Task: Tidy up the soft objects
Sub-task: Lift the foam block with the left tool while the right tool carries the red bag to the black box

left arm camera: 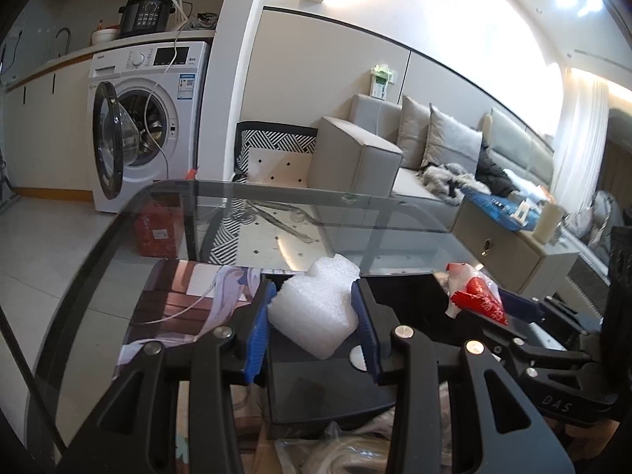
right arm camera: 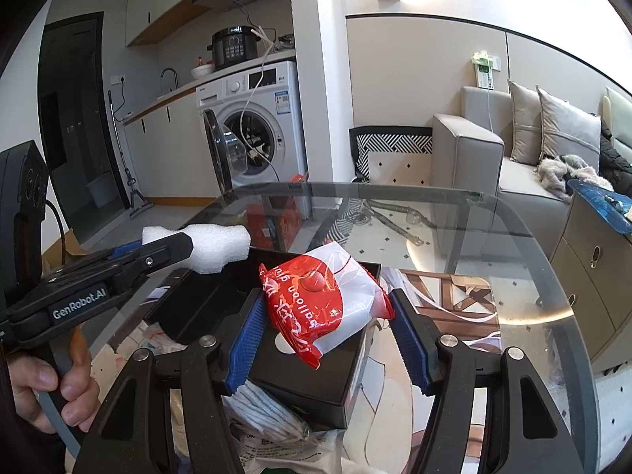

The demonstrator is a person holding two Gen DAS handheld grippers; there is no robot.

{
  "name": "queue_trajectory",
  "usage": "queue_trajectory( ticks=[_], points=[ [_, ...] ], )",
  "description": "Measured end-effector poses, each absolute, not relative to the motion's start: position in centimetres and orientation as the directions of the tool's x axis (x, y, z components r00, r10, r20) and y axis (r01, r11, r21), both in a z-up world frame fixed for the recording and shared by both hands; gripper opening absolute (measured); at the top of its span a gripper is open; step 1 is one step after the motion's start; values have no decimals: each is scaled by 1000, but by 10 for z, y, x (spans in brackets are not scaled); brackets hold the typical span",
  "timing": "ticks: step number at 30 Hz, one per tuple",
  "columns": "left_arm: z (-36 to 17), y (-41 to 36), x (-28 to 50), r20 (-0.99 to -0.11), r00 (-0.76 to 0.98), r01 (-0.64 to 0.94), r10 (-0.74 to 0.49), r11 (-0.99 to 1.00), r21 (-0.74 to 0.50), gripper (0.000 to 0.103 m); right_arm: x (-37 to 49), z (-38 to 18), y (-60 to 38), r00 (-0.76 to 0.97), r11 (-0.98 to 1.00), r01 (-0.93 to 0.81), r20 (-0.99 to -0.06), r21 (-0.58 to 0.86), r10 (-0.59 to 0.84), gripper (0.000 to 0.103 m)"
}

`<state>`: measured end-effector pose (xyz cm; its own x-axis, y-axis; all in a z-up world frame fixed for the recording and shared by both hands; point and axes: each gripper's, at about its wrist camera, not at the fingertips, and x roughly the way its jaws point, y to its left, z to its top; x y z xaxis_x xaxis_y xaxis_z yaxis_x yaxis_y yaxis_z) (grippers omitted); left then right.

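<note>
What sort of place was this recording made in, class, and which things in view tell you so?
Most likely a small open-plan home. A front-loading washing machine stands under a kitchen counter bearing an electric pressure cooker, and a grey sofa with cushions faces the glass table.

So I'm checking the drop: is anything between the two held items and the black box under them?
Nothing visible. The left tool holds the white foam piece and the right tool the red-and-white packet directly above the open black box, with only air between.
</note>
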<state>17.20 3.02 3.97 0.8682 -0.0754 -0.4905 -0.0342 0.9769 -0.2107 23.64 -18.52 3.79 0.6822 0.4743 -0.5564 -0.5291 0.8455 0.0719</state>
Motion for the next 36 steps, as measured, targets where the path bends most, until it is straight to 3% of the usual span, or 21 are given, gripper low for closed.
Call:
queue_trajectory(
  ticks=[12,21,31,33,36],
  points=[
    [32,22,183,-525,851,-36,-20,995,-97,39,244,25,-175,647,830,-556,-598,55,473,63],
    [28,24,190,-554,831,-10,-50,995,-104,39,246,21,-168,635,823,-567,-616,39,467,64],
    [23,25,187,-582,811,-1,-62,994,-108,40,240,22,-174,653,823,-568,-602,13,461,83],
    [23,26,185,-588,807,-3,-59,995,-103,44,238,22,-177,657,824,-566,-598,11,459,83],
    [24,28,181,-590,805,-12,-55,994,-110,62,231,24,-182,671,828,-561,-586,2,456,88]
  ],
)
